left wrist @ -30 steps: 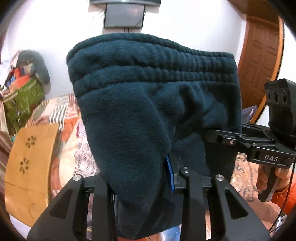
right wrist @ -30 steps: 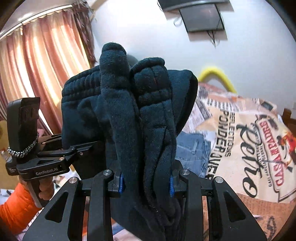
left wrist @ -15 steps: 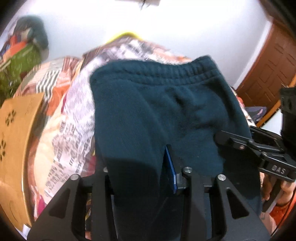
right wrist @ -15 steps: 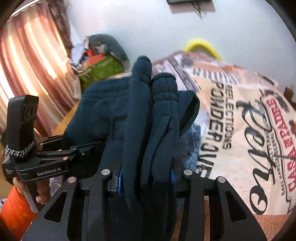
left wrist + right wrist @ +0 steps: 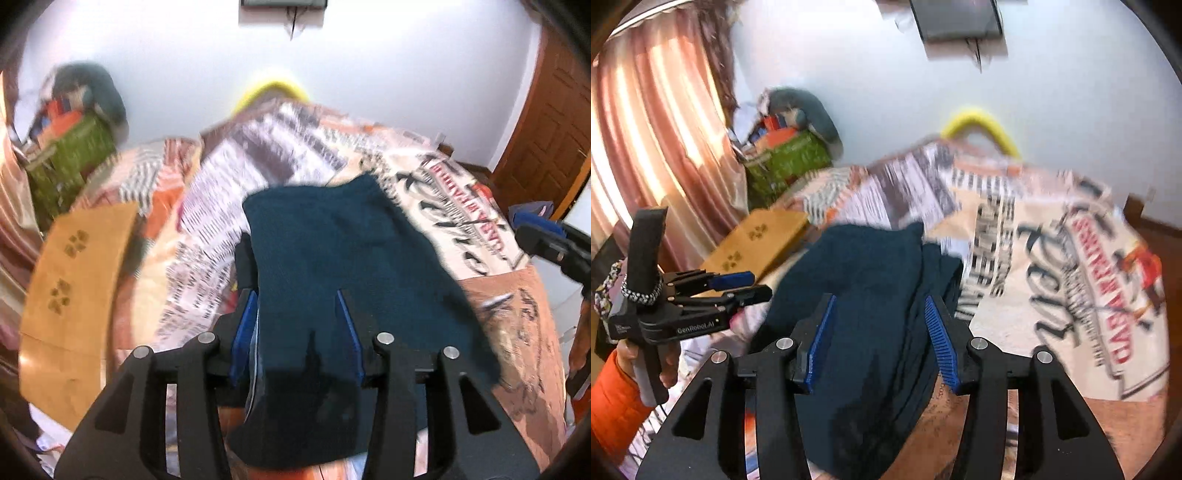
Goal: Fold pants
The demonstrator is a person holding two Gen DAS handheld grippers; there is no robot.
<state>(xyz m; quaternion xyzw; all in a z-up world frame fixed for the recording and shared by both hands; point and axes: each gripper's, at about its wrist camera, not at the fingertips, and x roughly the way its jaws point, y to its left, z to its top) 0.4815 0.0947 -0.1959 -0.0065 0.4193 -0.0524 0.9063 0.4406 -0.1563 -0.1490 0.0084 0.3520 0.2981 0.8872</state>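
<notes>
Both grippers are standing with jaws apart, the left gripper point(image 5: 297, 325) and the right gripper point(image 5: 879, 325) each framing the dark teal pants point(image 5: 343, 251), which are lying between and ahead of their blue pads point(image 5: 938, 339) on the printed bedspread point(image 5: 1052, 266)

Motion blur smears my left wrist view: the lettering on the printed bedspread point(image 5: 476, 221) is unreadable. The near end of the dark teal pants point(image 5: 332, 266) drops behind the gripper frame. In my right view the wall-mounted screen point(image 5: 960, 18) is cut off by the top edge.
</notes>
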